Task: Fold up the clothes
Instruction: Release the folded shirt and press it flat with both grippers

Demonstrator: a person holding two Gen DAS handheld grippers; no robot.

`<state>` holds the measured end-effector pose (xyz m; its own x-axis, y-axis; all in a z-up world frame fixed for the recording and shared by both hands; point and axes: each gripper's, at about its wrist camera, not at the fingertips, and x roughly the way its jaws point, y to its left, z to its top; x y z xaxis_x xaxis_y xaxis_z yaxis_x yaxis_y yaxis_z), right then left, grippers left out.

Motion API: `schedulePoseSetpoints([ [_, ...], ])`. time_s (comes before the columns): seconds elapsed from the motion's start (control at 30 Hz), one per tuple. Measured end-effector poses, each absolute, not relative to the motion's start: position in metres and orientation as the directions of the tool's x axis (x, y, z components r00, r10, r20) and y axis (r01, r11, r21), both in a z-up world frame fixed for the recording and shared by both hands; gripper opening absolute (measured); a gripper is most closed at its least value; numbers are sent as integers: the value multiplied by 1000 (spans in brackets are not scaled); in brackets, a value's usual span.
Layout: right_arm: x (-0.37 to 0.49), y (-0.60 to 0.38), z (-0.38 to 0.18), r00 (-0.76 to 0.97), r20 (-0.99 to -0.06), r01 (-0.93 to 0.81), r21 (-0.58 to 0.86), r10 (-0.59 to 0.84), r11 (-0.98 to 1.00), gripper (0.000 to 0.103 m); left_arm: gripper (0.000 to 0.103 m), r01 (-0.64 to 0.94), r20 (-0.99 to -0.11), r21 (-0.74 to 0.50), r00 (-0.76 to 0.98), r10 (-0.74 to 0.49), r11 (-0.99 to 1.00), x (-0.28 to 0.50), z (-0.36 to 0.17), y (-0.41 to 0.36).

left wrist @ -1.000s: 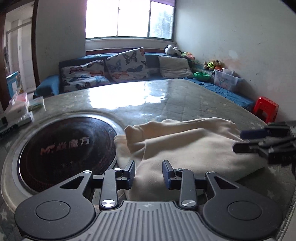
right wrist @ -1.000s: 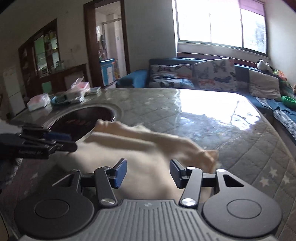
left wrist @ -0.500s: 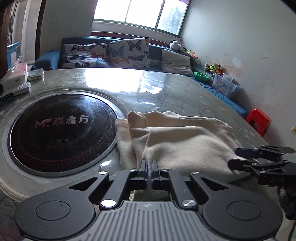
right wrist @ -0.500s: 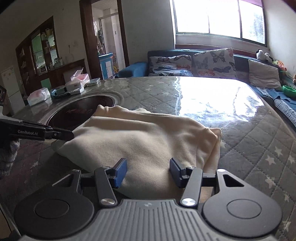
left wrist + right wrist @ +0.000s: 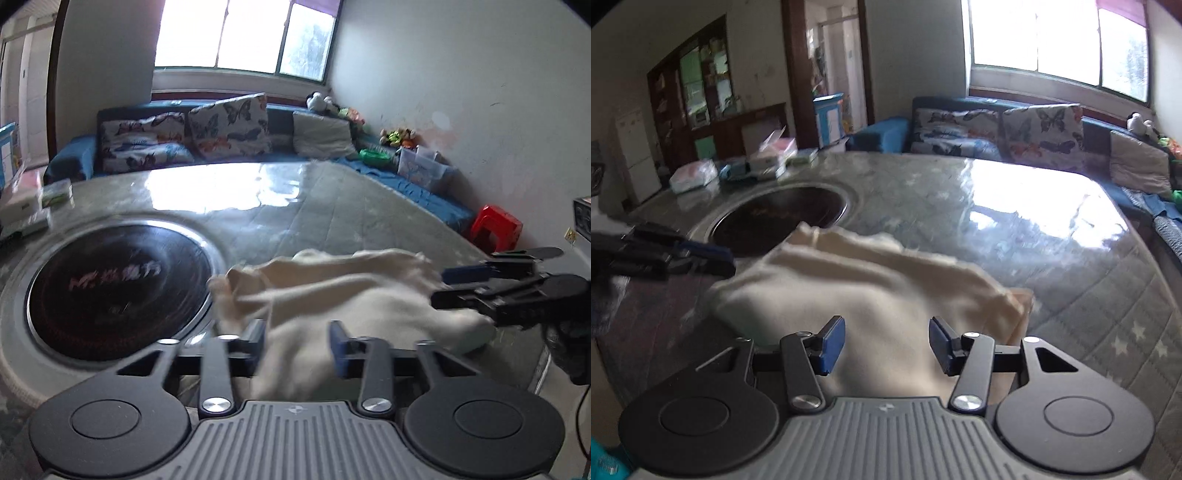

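On the quilted table (image 5: 1071,295), beside the round black induction cooktop (image 5: 110,284), a cream garment (image 5: 871,295) lies folded into a thick bundle. To do this step well, I judge each gripper should close on one near corner, catching every layer, and lift together. The left gripper (image 5: 297,341) and right gripper (image 5: 886,343) are both spread, empty, with cloth just ahead between their tips.

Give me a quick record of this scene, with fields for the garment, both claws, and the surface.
garment: cream fleece garment, folded in a bundle, lying on the table
left claw: open, over the garment's near edge, holding nothing
right claw: open, over the garment, holding nothing
surface: grey quilted star-pattern table cover
nearby: round black inset cooktop, beside the garment
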<state>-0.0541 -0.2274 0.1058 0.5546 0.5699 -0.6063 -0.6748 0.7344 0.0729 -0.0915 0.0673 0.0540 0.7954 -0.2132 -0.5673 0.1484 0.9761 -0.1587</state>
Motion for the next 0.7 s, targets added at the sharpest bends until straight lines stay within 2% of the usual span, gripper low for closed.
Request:
schedulePoseSetpoints([
  [0.1,-27,-218,108,579,-590,-638,102,563,763,51,63,176,-562,-126,798,-217,976,-80,50,48],
  [0.17,-12,-210,105,585,-601,-615,109,545,781,52,76,183,-565,-112,797,-214,977,-75,42,39],
  [0.37,25,-181,81,581,-668,-562,84,465,823,53,91,187,-601,-115,769,-218,976,-71,20,33],
  [0.47,27,-172,74,597,-673,-570,25,435,821,60,99,207,-598,-111,767,-232,972,-74,15,32],
  [0.57,23,-165,73,618,-668,-582,-33,415,813,63,102,223,-592,-94,771,-235,970,-77,15,30],
  [0.7,16,-158,85,618,-650,-609,-40,442,792,76,103,226,-580,-104,777,-243,969,-80,15,31],
])
